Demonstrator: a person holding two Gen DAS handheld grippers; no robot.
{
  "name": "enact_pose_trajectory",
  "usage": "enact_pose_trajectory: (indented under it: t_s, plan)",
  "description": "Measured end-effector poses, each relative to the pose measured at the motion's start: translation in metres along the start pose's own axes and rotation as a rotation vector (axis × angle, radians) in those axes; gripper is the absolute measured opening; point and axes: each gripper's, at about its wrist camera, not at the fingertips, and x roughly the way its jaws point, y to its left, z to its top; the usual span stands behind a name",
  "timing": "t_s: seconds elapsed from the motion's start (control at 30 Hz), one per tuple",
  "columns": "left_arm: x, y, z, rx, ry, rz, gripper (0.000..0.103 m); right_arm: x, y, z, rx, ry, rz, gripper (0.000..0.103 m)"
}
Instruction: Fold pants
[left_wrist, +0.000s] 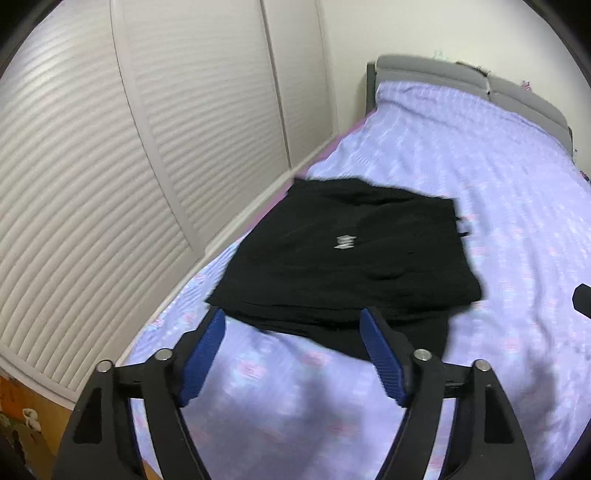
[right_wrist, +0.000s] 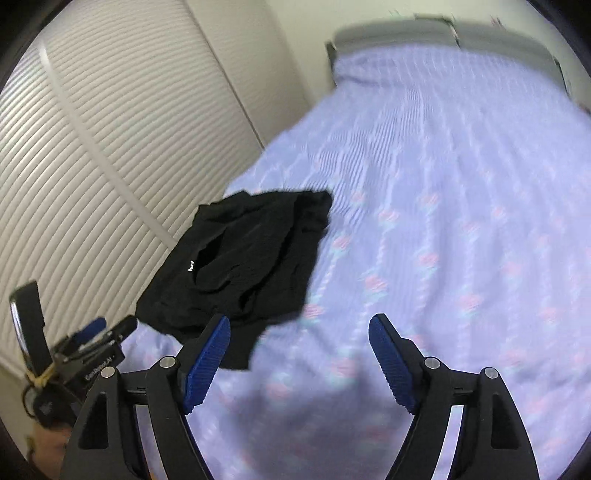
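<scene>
Pants (left_wrist: 343, 251), black, one pair, folded into a flat stack on the bed (left_wrist: 498, 192), close to the edge nearest the slatted doors (left_wrist: 92, 166). Small pale logo (left_wrist: 344, 242) on the top layer, blurred in the left view and not readable; in the right view, white letters (right_wrist: 191, 267) on the same cloth, looking like "hd" turned sideways, too small to be sure of. Lower layers showing past the near edge of the stack, one dark flap reaching out toward the cameras.

Left gripper (left_wrist: 293, 352): two blue ribbed pads (left_wrist: 382, 358) spread wide, nothing between them, hovering over the sheet just short of the pants' near edge, not touching the cloth. Seen from the right camera too, low at the left edge (right_wrist: 92, 343), with white lettering on its black body reading roughly "GenRobot.AI" (right_wrist: 99, 367).

Right gripper (right_wrist: 299, 363): likewise two blue pads (right_wrist: 392, 363) spread wide and empty, over bare sheet, with the pants ahead and to the left, the left pad overlapping the dark flap in view; contact not clear. A black tip of it visible at the right edge of the left view (left_wrist: 583, 299).

Sheet lilac with rows of small pink flowers. One grey padded headboard (left_wrist: 461, 79) at the far end. Right view heavily blurred.
</scene>
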Motion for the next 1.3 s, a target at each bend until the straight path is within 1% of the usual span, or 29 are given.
enact_pose_trajectory:
  t_s: [0.03, 0.07, 0.1, 0.13, 0.17, 0.23, 0.3, 0.33, 0.37, 0.43, 0.47, 0.53, 0.6, 0.63, 0.7, 0.77, 0.83, 0.9, 0.93, 1.03, 1.2, 1.3]
  plan:
    - [-0.012, -0.018, -0.005, 0.005, -0.03, 0.0, 0.082, -0.01, -0.01, -0.002, -0.011, -0.011, -0.004, 0.08]
    - [-0.018, -0.029, -0.009, 0.007, -0.044, -0.007, 0.082, -0.022, -0.022, -0.005, -0.031, -0.026, -0.016, 0.081]
    - [-0.027, -0.048, -0.016, 0.011, -0.057, -0.011, 0.082, -0.033, -0.034, -0.007, -0.05, -0.041, -0.028, 0.081]
    - [-0.032, -0.063, -0.02, 0.012, -0.061, -0.017, 0.082, -0.045, -0.05, -0.012, -0.07, -0.056, -0.042, 0.081]
    - [-0.04, -0.086, -0.029, 0.006, -0.062, -0.046, 0.082, -0.052, -0.059, -0.014, -0.08, -0.064, -0.05, 0.081]
    - [-0.05, -0.119, -0.042, 0.011, -0.062, -0.06, 0.082, -0.073, -0.098, -0.026, -0.092, -0.074, -0.078, 0.081]
    - [-0.064, -0.16, -0.055, 0.019, -0.088, -0.084, 0.083, -0.09, -0.13, -0.035, -0.082, -0.079, -0.097, 0.081]
    - [-0.073, -0.182, -0.063, 0.029, -0.101, -0.102, 0.083, -0.103, -0.153, -0.042, -0.074, -0.09, -0.11, 0.081]
    - [-0.078, -0.195, -0.067, 0.034, -0.105, -0.121, 0.083, -0.114, -0.166, -0.047, -0.072, -0.098, -0.118, 0.081]
    - [-0.094, -0.232, -0.081, 0.055, -0.118, -0.184, 0.083, -0.141, -0.205, -0.062, -0.076, -0.135, -0.16, 0.081]
    - [-0.099, -0.244, -0.086, 0.064, -0.12, -0.201, 0.083, -0.152, -0.217, -0.067, -0.081, -0.154, -0.18, 0.081]
    - [-0.119, -0.272, -0.1, 0.089, -0.129, -0.271, 0.083, -0.179, -0.244, -0.081, -0.081, -0.195, -0.228, 0.081]
    - [-0.134, -0.291, -0.11, 0.126, -0.144, -0.296, 0.086, -0.21, -0.264, -0.095, -0.066, -0.234, -0.267, 0.081]
    - [-0.143, -0.299, -0.115, 0.142, -0.133, -0.321, 0.086, -0.22, -0.269, -0.099, -0.058, -0.244, -0.279, 0.081]
    - [-0.162, -0.306, -0.122, 0.138, -0.121, -0.365, 0.086, -0.255, -0.281, -0.116, -0.02, -0.284, -0.305, 0.081]
    - [-0.186, -0.309, -0.128, 0.145, -0.146, -0.386, 0.086, -0.283, -0.283, -0.131, -0.006, -0.325, -0.341, 0.081]
    - [-0.217, -0.305, -0.131, 0.151, -0.195, -0.375, 0.086, -0.311, -0.282, -0.144, 0.019, -0.355, -0.365, 0.081]
    - [-0.245, -0.298, -0.136, 0.151, -0.214, -0.357, 0.087, -0.342, -0.277, -0.158, 0.036, -0.39, -0.418, 0.081]
    - [-0.258, -0.294, -0.138, 0.143, -0.222, -0.361, 0.087, -0.354, -0.274, -0.164, 0.043, -0.395, -0.44, 0.084]
    - [-0.303, -0.278, -0.145, 0.136, -0.256, -0.354, 0.089, -0.399, -0.266, -0.183, 0.086, -0.419, -0.456, 0.085]
    - [-0.351, -0.256, -0.157, 0.127, -0.257, -0.385, 0.091, -0.468, -0.25, -0.215, 0.115, -0.469, -0.507, 0.085]
    - [-0.373, -0.247, -0.166, 0.149, -0.285, -0.368, 0.091, -0.499, -0.238, -0.237, 0.128, -0.489, -0.535, 0.089]
